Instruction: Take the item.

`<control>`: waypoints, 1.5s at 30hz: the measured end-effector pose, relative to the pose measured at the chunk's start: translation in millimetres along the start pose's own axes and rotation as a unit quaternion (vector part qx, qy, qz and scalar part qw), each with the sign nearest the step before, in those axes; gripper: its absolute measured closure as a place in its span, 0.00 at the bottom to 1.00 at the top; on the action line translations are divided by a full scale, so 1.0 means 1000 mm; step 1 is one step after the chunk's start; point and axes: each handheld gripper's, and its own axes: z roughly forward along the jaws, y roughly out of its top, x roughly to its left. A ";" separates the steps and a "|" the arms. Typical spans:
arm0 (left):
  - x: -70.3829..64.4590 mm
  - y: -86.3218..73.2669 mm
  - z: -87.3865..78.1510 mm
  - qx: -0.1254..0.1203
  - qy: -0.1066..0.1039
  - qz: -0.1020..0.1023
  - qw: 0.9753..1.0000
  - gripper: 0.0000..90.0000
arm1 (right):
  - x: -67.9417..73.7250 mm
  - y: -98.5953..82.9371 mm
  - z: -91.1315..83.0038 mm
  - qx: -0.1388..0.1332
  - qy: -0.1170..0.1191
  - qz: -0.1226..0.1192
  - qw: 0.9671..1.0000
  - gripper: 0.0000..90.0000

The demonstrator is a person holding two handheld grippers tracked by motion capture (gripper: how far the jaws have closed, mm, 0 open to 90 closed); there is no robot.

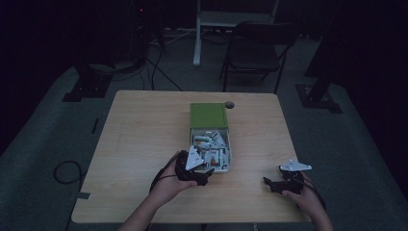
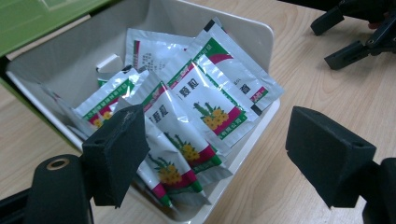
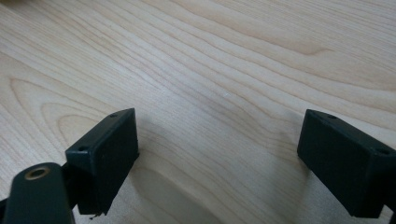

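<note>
The left gripper (image 1: pixel 208 174) is held just over the near end of a white tray (image 1: pixel 230 155) that stands a little right of the table's (image 1: pixel 144 139) middle, nearer the far edge than the near one. Its jaws are spread wide with nothing between the pads. In the left gripper view they straddle the tray's near corner — one pad over the sachets (image 2: pixel 187 112), the other over bare wood outside the rim (image 2: pixel 261 42). No contact between pads and sachets can be confirmed.

The tray is pulled part-way out of a green sleeve (image 1: pixel 208 115), which covers its far end and lies toward the far edge of the table. The exposed part holds a loose heap of silver foil sachets, overlapping and tilted at various angles. Each carries a green and magenta band and a printed plant with yellow flowers; the lettering is too small to read reliably. One sachet (image 2: pixel 154 49) at the back shows its plain printed reverse.

The right gripper (image 1: pixel 272 183) is near the table's near right corner, well apart from the tray. Its jaws are also released and wide, empty, with only pale wood grain (image 3: pixel 224 70) between them in the right gripper view. It also shows at the upper right of the left gripper view.

A small dark round object (image 1: pixel 230 104) sits at the far edge, just beside the sleeve's far right corner — not identifiable. A folding chair (image 1: pixel 255 50) stands beyond the table.
</note>
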 end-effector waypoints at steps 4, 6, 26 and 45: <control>-0.002 0.000 0.007 0.005 0.001 0.001 1.000 0.25 | 0.000 0.000 0.000 0.000 0.000 0.000 1.000 0.13; -0.002 0.001 0.010 0.002 0.001 -0.001 1.000 0.25 | 0.000 0.000 0.000 0.000 0.000 0.000 1.000 0.13; -0.006 0.010 0.030 0.016 0.029 0.007 0.999 0.33 | 0.000 0.000 0.000 0.000 0.000 0.000 1.000 0.13; -0.007 0.008 0.035 0.055 0.092 -0.013 0.994 0.59 | 0.000 0.000 0.000 0.000 0.000 0.000 1.000 0.13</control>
